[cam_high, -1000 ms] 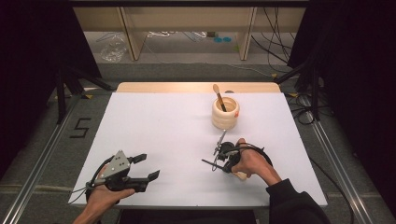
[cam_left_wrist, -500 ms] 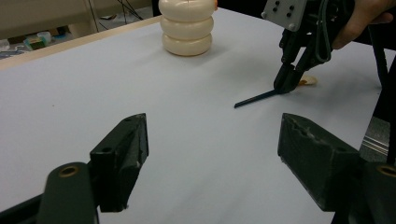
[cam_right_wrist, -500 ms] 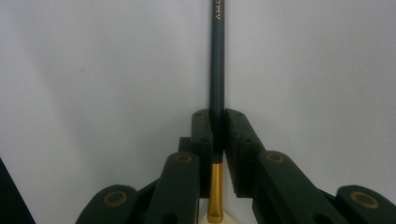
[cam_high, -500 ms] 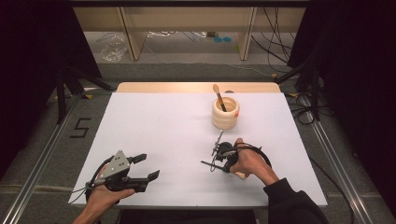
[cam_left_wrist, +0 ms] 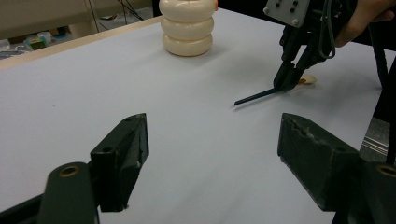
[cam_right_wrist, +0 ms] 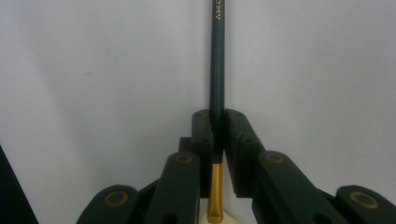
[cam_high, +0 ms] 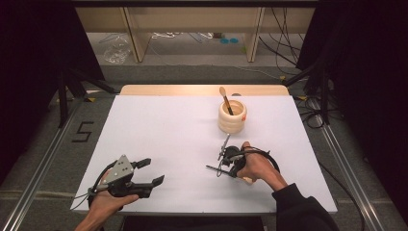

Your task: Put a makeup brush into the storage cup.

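Dark-handled brush (cam_right_wrist: 217,70) with a gold ferrule lies low over the white table (cam_high: 159,130), pinched between the right gripper (cam_high: 220,162) jaws, near the cream ringed holder (cam_high: 232,117). Left gripper (cam_high: 146,172) spread wide, nothing between its jaws, well apart near the table's front-left corner.

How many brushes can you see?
2. A dark-handled brush with a gold ferrule is clamped in the right gripper low over the table; a wooden-handled one stands in the cream ribbed holder, which might hide more.

Black tongs (cam_high: 148,172), grey three-cornered plate (cam_high: 120,169), black sleeve (cam_high: 300,211)
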`<state>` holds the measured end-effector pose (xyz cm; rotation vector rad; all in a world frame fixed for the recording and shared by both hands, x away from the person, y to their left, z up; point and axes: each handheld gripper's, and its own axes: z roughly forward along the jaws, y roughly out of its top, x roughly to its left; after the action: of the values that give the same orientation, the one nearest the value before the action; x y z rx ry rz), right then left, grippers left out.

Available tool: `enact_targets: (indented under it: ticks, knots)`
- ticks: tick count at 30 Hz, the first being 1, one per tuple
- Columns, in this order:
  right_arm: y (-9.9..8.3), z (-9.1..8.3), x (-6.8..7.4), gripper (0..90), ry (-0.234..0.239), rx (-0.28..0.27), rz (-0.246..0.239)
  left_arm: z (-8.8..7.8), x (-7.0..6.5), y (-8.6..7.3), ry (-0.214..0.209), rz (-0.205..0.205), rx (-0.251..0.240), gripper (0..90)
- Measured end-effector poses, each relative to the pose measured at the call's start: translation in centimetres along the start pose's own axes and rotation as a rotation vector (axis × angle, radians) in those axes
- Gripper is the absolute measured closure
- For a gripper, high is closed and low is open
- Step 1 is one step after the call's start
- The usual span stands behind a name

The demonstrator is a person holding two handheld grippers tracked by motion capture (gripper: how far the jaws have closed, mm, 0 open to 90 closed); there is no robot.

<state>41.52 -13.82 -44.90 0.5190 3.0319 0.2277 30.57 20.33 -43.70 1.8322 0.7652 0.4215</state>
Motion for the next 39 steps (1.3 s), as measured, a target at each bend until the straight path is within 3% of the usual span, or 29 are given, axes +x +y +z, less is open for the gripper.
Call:
enact_targets:
  ticks: [3,4,7,8,19,28,39]
  knots:
    - [0.0,-0.3,0.0,83.4,-0.004,-0.015,0.003,0.0,0.0,0.0,0.001,-0.001,0.003,24.6]
    - [0.0,-0.4,0.2,83.3,0.009,-0.033,0.035,0.0,0.0,0.0,-0.003,-0.002,-0.002,24.6]
    - [0.0,-0.9,0.2,83.3,0.011,-0.047,0.052,0.0,0.0,0.0,-0.001,-0.002,0.0,24.6]
    - [-0.1,-1.0,0.1,83.4,0.001,-0.062,0.034,0.0,0.0,0.0,0.001,0.0,0.002,24.6]
    - [-0.5,-2.3,-0.3,83.3,-0.022,-0.124,0.045,0.1,0.1,0.0,-0.005,-0.004,0.004,24.6]
    - [-0.4,-3.1,-0.2,83.3,-0.029,-0.163,0.024,0.4,0.1,0.0,-0.014,-0.015,0.008,24.6]
    - [0.5,-4.0,1.3,83.3,-0.035,-0.194,-0.039,1.9,0.2,0.2,-0.059,0.017,0.046,24.5]
